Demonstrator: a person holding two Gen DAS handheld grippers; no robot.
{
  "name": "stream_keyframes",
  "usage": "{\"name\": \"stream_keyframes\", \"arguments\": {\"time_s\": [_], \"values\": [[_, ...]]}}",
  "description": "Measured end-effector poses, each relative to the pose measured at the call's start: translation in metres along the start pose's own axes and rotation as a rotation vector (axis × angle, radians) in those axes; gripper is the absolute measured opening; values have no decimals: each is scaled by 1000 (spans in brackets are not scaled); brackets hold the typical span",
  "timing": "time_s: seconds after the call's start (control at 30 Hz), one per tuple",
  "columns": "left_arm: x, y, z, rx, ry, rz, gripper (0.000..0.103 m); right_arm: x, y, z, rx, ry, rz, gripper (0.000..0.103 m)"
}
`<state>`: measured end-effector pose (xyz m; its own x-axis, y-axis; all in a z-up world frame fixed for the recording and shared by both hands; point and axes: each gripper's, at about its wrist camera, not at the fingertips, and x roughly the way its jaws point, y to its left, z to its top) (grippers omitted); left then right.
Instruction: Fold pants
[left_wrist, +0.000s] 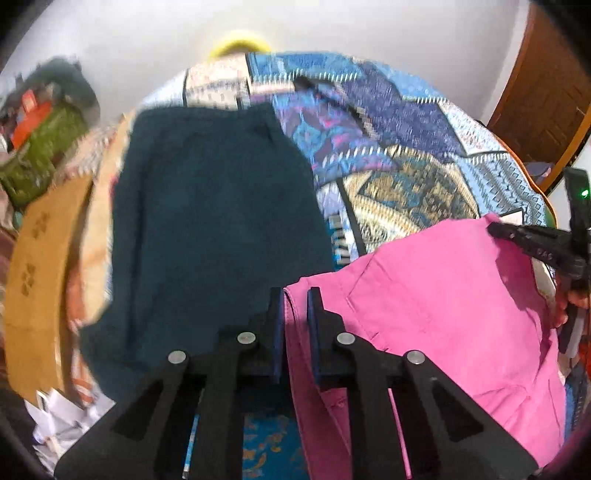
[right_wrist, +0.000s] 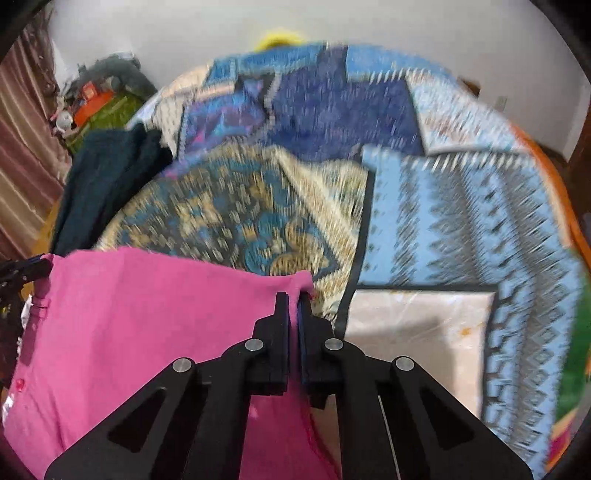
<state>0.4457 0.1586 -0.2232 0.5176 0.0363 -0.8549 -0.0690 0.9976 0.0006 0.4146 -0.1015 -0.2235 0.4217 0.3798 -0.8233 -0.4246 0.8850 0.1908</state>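
My left gripper (left_wrist: 295, 295) and right gripper (right_wrist: 294, 297) each have jaws clamped on a top corner of the pink pants (left_wrist: 443, 295), which stretch crosswise between them, hanging over the patterned bedspread (right_wrist: 443, 203) (dark green garment (left_wrist: 214, 221) lies leftward).

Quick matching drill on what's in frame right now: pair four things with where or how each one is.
1. bright pink cotton pants
2. dark teal folded garment
3. left gripper
4. blue patchwork-print bedspread

a. lying flat, left of the pink cloth
b. shut on a pink corner
c. held up at two corners
d. spread underneath everything

Pairs: 1-c, 2-a, 3-b, 4-d
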Motion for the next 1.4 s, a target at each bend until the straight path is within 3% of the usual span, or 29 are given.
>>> {"name": "stream_keyframes", "arguments": {"time_s": [0.23,0.47,0.97,1.17,1.4], "values": [[-68,-5,25,2,-155,21,12,-91,1,24,42,-202,17,3],[-124,-21,21,45,-239,48,11,-155,16,22,14,-300,23,3],[-187,-55,-76,146,-266,42,10,-215,39,-72,-53,-304,70,3],[-204,-57,-121,140,-249,-19,7,-227,47,-119,-71,-291,55,3],[-200,-59,-166,130,-190,-80,5,-212,48,-178,-25,-201,48,3]]}}
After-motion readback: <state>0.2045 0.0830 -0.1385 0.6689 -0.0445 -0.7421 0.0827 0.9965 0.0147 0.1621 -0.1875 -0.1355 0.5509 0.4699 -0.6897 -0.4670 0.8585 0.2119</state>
